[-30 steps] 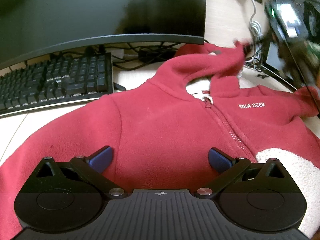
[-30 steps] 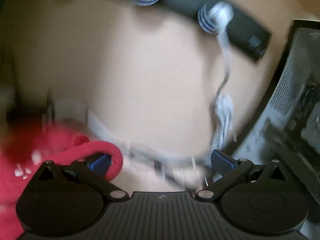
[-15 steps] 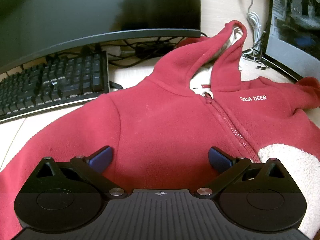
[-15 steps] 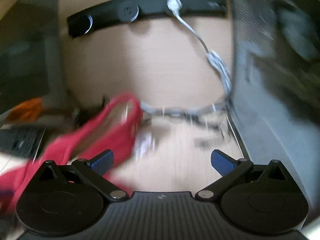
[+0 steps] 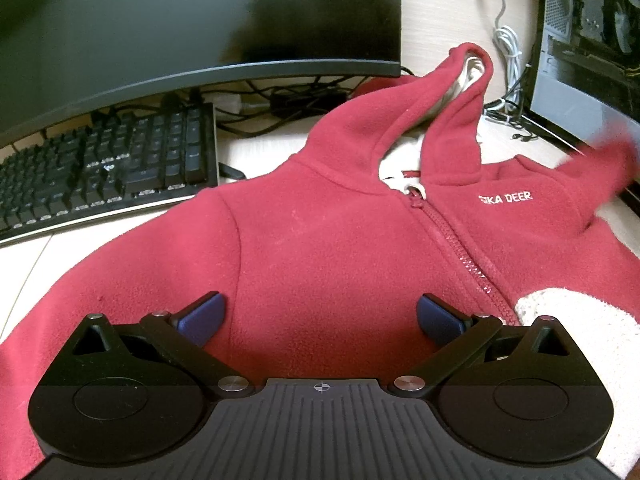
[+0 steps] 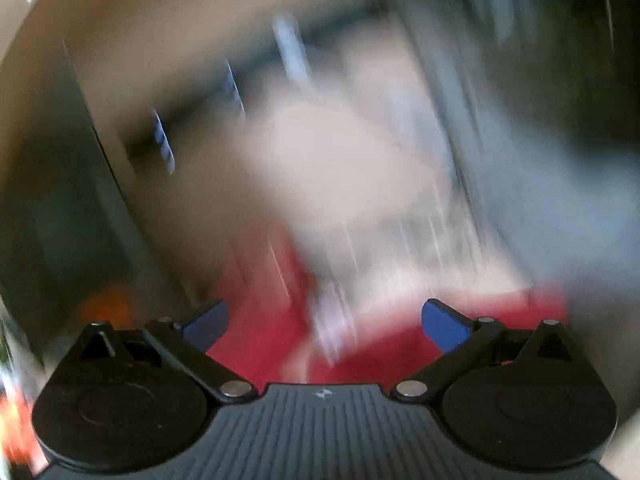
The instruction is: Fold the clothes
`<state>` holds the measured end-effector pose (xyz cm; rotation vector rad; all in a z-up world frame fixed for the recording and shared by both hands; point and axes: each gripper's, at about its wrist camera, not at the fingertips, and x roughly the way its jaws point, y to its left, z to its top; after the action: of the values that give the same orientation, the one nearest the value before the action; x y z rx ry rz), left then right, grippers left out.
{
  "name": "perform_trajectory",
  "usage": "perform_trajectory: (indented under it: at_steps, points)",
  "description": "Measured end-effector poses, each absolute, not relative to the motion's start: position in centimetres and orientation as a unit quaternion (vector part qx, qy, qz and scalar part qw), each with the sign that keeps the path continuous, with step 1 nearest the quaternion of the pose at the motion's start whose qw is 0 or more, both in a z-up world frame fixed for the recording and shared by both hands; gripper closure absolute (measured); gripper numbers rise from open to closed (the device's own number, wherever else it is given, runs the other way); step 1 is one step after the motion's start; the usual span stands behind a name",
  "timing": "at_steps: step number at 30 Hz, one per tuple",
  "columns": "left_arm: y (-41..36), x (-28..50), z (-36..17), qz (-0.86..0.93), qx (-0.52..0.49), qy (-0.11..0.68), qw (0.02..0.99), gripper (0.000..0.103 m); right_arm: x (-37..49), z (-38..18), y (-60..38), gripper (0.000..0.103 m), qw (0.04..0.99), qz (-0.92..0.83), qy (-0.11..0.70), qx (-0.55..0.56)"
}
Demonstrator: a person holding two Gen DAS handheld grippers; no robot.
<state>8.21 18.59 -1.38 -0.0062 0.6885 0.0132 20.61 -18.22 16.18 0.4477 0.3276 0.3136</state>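
Observation:
A red fleece zip hoodie (image 5: 340, 240) with "SIKA DEER" on the chest lies face up on the desk, its hood (image 5: 452, 112) pointing away and standing up in a peak. A cream fleece patch (image 5: 576, 320) shows at its lower right. My left gripper (image 5: 318, 316) is open and empty, low over the hoodie's chest. My right gripper (image 6: 324, 320) is open and empty; its view is badly blurred, with red fabric (image 6: 272, 320) smeared just below and between the fingers. The hoodie's right sleeve end (image 5: 600, 168) is blurred.
A black keyboard (image 5: 108, 168) lies at the left, under a dark curved monitor (image 5: 192, 24). Black cables (image 5: 288, 100) run behind the hood. A white cable (image 5: 506, 52) hangs at the back right beside a computer case (image 5: 592, 40).
The right gripper let go of the hood and swung away towards the right sleeve; the hood now stands in a peak. The right sleeve end has lifted. The left gripper has hardly moved.

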Motion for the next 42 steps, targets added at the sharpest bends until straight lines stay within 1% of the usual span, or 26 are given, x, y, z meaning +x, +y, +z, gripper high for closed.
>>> perform_trajectory:
  at_steps: [1, 3, 5, 8, 10, 12, 20, 23, 26, 31, 34, 38, 40, 41, 42]
  points:
    - [18.6, 8.2, -1.4, 0.006, -0.004, 0.337, 0.942, 0.000, 19.9, 17.9, -18.5, 0.000, 0.956, 0.157, 0.113, 0.221]
    - [18.7, 8.0, -1.4, 0.005, -0.008, 0.334, 0.943, 0.000, 19.5, 19.7, -18.5, 0.000, 0.962, 0.174, 0.091, 0.190]
    - [18.8, 7.9, -1.3, 0.004, -0.014, 0.331, 0.943, 0.000, 19.9, 19.2, -17.7, 0.000, 0.970, 0.157, 0.127, 0.132]
    - [19.0, 7.8, -1.3, 0.002, -0.023, 0.327, 0.945, 0.000, 20.0, 15.0, -16.0, 0.000, 0.969, 0.130, 0.203, 0.050]
    - [19.1, 7.9, -1.3, 0.002, -0.024, 0.327, 0.945, 0.000, 20.1, 11.7, -15.0, 0.000, 0.960, 0.124, 0.252, 0.014]
    - [19.1, 7.9, -1.3, 0.001, -0.025, 0.328, 0.944, 0.000, 20.6, 9.4, -14.4, 0.000, 0.950, 0.132, 0.282, 0.013]
    - [19.1, 7.9, -1.3, 0.002, -0.027, 0.329, 0.944, 0.000, 29.2, 5.2, -12.3, 0.000, 0.901, 0.167, 0.389, 0.096]
    - [19.1, 7.9, -1.3, 0.003, -0.025, 0.330, 0.944, 0.000, 30.9, 3.8, -12.1, 0.000, 0.898, 0.158, 0.395, 0.110]
    - [19.1, 8.0, -1.3, 0.003, -0.025, 0.330, 0.944, 0.000, 29.9, 3.9, -12.6, 0.000, 0.901, 0.135, 0.398, 0.110]
    - [19.3, 7.9, -1.3, -0.001, -0.030, 0.329, 0.944, 0.000, 24.1, 3.9, -15.5, 0.000, 0.912, 0.078, 0.387, 0.113]
    - [19.4, 8.0, -1.3, -0.003, -0.032, 0.329, 0.944, 0.000, 20.1, 5.1, -16.1, 0.000, 0.917, 0.096, 0.369, 0.118]
    - [19.5, 8.1, -1.4, -0.003, -0.029, 0.329, 0.944, 0.000, 14.2, 7.7, -16.8, 0.000, 0.939, 0.112, 0.304, 0.112]
    - [19.6, 8.1, -1.3, -0.004, -0.030, 0.329, 0.944, 0.000, 13.1, 7.7, -18.3, 0.001, 0.941, 0.081, 0.304, 0.121]
    - [19.7, 8.1, -1.3, -0.004, -0.031, 0.328, 0.944, 0.000, 13.2, 7.2, -19.3, 0.003, 0.938, 0.069, 0.310, 0.140]
    - [19.7, 8.1, -1.4, -0.004, -0.031, 0.328, 0.944, 0.000, 13.5, 6.6, -20.2, 0.015, 0.931, 0.058, 0.320, 0.166]
